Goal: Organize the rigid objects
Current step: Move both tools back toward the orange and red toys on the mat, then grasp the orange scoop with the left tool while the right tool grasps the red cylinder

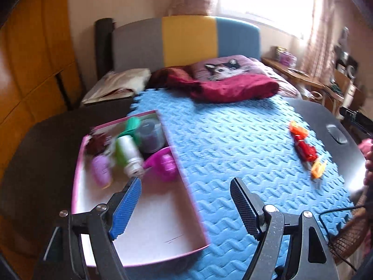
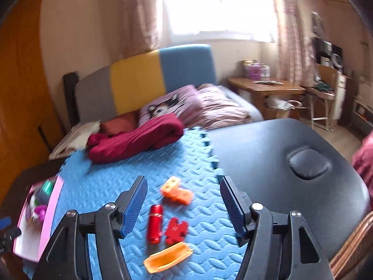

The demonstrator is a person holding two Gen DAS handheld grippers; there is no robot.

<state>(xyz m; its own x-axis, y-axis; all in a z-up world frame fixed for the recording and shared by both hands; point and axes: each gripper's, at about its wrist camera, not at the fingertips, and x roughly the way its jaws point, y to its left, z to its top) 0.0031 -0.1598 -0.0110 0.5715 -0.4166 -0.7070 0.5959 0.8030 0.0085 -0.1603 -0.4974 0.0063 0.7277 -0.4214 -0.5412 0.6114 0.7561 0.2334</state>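
A blue foam mat (image 1: 233, 144) with a wave texture covers part of a black padded table (image 2: 291, 163) standing against a bed with a grey, yellow and blue headboard (image 1: 186, 39), a curtained window (image 2: 216, 7) behind. Left gripper (image 1: 186, 186), jaws wide apart and empty, hangs over the edge of a pink-rimmed box (image 1: 144, 210) holding a white bottle (image 1: 129, 154), a magenta cup (image 1: 165, 163) and other small items. Right gripper (image 2: 184, 186), jaws apart and empty, hangs above a red cylinder (image 2: 155, 224), a red block (image 2: 176, 229) and two orange pieces (image 2: 177, 190) lying loose on the mat.

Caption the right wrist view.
Open right gripper above red cylinder and orange plastic pieces on blue foam mat.
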